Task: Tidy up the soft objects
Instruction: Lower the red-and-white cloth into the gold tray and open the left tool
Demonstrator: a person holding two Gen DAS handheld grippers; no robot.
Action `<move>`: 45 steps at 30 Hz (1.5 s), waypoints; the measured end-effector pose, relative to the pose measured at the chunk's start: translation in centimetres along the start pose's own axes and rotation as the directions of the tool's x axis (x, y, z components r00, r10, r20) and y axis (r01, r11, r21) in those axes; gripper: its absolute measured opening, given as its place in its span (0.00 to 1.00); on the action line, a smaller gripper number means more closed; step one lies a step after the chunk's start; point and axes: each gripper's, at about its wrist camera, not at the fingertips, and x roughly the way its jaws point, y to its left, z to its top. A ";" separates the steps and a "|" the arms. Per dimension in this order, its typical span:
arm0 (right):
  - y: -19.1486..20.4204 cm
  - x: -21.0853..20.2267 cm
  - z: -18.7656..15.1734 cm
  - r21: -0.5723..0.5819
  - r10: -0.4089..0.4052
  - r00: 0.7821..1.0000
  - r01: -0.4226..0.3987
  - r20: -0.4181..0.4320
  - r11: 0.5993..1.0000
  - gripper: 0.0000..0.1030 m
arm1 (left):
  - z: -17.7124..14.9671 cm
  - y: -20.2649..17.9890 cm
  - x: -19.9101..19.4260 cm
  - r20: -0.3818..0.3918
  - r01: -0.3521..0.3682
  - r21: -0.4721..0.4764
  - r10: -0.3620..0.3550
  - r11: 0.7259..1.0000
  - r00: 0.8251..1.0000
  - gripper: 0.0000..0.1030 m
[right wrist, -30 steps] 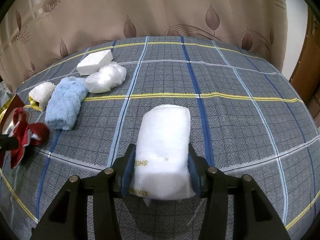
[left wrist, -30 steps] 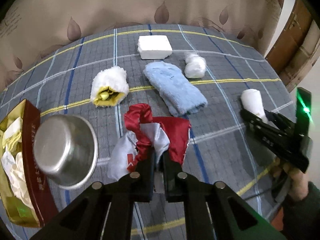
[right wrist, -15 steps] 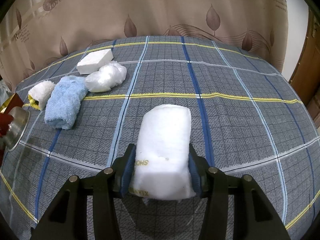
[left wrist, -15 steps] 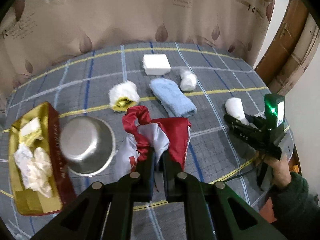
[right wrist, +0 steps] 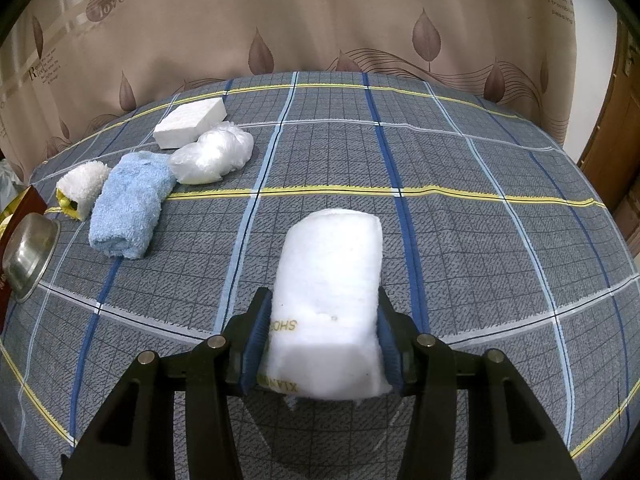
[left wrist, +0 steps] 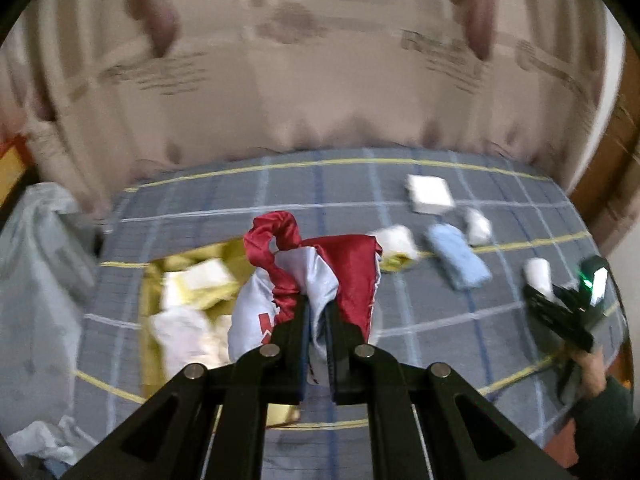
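Observation:
My left gripper (left wrist: 317,312) is shut on a red and white satin cloth (left wrist: 316,268) and holds it in the air above a gold box (left wrist: 188,304) that holds several white and yellow soft things. My right gripper (right wrist: 320,340) is shut on a white rolled towel (right wrist: 330,304) that rests on the plaid bedcover (right wrist: 460,184); it also shows at the right of the left wrist view (left wrist: 538,274). A blue towel (right wrist: 128,204), a white and yellow mitt (right wrist: 82,188), a clear plastic bundle (right wrist: 212,152) and a white foam block (right wrist: 190,122) lie at the left.
A steel bowl (right wrist: 28,256) lies tilted by the gold box at the far left edge. A beige leaf-print curtain (right wrist: 320,20) hangs behind the bed. A pale plastic bag (left wrist: 36,264) sits beyond the bed's left side. The left wrist view is blurred.
My left gripper has risen and swung left with the cloth, from beside the bowl to over the gold box. The right gripper and its towel have not moved.

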 end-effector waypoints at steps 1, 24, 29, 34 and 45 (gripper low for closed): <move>0.0 0.0 0.0 0.000 0.000 1.000 0.000 0.000 1.000 0.46 | 0.1 1.2 -0.1 0.003 -0.023 -0.013 0.023 1.000 1.000 0.07; 0.0 0.0 0.0 -0.006 -0.006 1.000 0.006 -0.001 1.000 0.46 | -0.5 10.2 11.2 -0.135 -0.173 -0.168 0.151 0.971 0.979 0.07; 0.1 0.1 0.0 -0.006 -0.006 1.000 0.006 -0.002 1.000 0.46 | -0.4 9.4 13.2 -0.167 -0.179 -0.156 0.153 0.971 0.974 0.10; 0.1 0.0 0.0 -0.006 -0.007 1.000 0.007 -0.002 1.000 0.47 | -1.0 9.1 14.3 -0.212 -0.162 -0.159 0.127 0.974 0.969 0.23; 0.1 0.1 0.0 -0.014 -0.011 1.000 0.011 -0.004 1.000 0.48 | -1.6 8.7 11.0 -0.184 -0.076 -0.161 0.045 0.984 0.982 0.43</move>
